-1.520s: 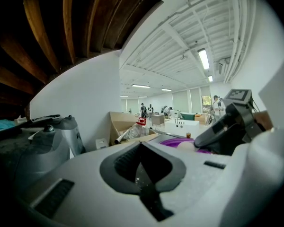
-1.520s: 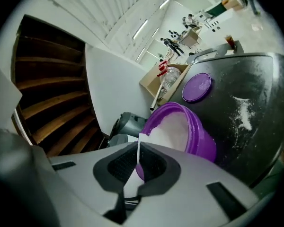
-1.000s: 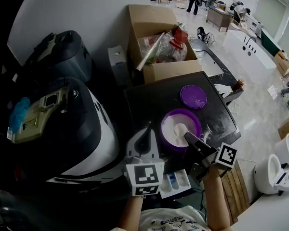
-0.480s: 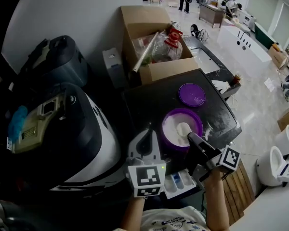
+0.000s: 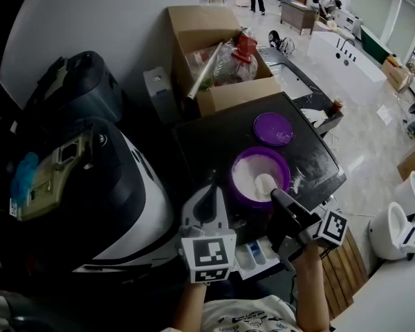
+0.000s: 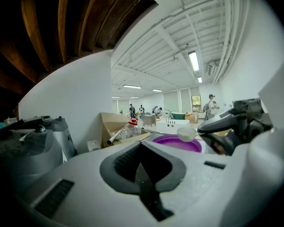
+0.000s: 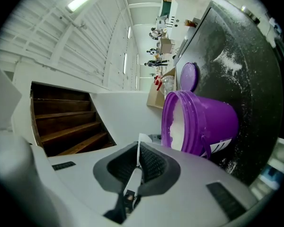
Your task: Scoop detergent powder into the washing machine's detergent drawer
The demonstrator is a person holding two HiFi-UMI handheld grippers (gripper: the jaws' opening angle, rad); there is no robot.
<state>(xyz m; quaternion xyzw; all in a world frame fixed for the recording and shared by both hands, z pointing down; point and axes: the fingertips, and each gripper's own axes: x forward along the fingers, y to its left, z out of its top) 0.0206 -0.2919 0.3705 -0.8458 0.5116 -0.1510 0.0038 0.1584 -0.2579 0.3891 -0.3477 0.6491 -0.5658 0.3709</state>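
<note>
A purple detergent tub (image 5: pixel 243 194), holding white powder (image 5: pixel 247 177), stands on the black washer top (image 5: pixel 207 140). A white scoop (image 5: pixel 265 182) hovers over the powder near the tub's right side. My right gripper (image 5: pixel 274 194) is shut on the scoop's thin handle (image 7: pixel 137 150); the tub (image 7: pixel 206 122) is close ahead of it. My left gripper (image 5: pixel 212 187) rests just left of the tub, shut with nothing in it (image 6: pixel 141 151). From there the scoop (image 6: pixel 186 134) shows above the tub's rim (image 6: pixel 177 143). The open detergent drawer (image 5: pixel 256 256) lies below, between my hands.
The purple lid (image 5: pixel 273 128) lies flat behind the tub. Spilled powder (image 5: pixel 297 182) dusts the black top at right. A cardboard box (image 5: pixel 218 61) of items stands at the back. A second machine (image 5: pixel 90 185) sits at left. White toilets (image 5: pixel 401 220) stand at right.
The scoop has drifted slightly toward the tub's near right rim with my right gripper. The left gripper stays beside the tub.
</note>
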